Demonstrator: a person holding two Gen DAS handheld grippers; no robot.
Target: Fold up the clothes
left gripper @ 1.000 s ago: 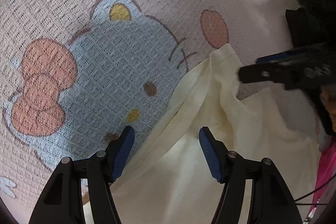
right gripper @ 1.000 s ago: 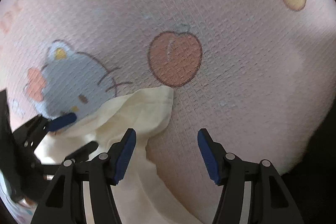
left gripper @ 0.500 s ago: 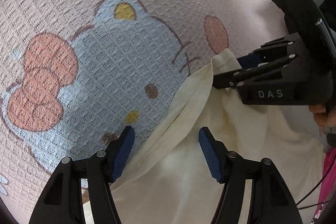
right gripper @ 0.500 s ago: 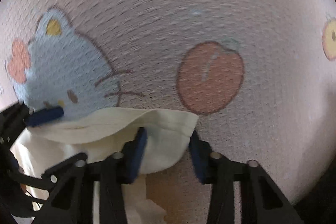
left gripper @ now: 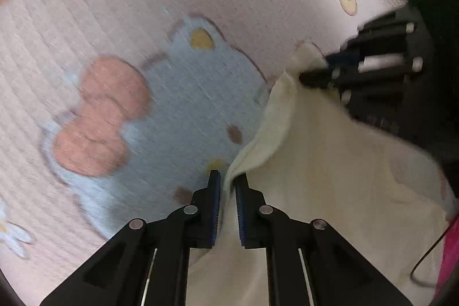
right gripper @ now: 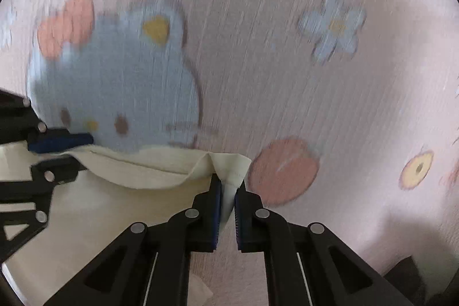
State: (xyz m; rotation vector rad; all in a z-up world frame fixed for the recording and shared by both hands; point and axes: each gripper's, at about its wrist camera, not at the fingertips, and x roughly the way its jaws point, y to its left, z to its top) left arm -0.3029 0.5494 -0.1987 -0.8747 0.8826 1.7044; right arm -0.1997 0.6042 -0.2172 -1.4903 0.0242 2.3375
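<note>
1. I have the left gripper clamped on the hem of the cream garment. Its jaws have just been closing, and the cloth edge now sits pinched between the blue pads.

2. My right gripper is clamped on the same garment at its corner, where the stitched edge folds over. Those jaws have also just been closing, with cloth between them.

3. The garment lies on a pink bedspread printed with a blue cartoon cat, flowers and fruit. The edge I hold runs between the two grippers, and the rest trails toward me, low in both views.

4. In the left view I see the right gripper holding the far corner. In the right view the left gripper shows at the left margin.

5. I judge this cloth light, thin and very soft. It sags between the grips and will drape or bunch rather than hold a line.

6. Hems and corners look like the best holds, since the doubled stitched edge gives the pads more to bite on.

7. With both ends of one edge held, I would keep the span gently taut so the fold lands flat. A single thin layer could slip out, so I would avoid jerking.
</note>
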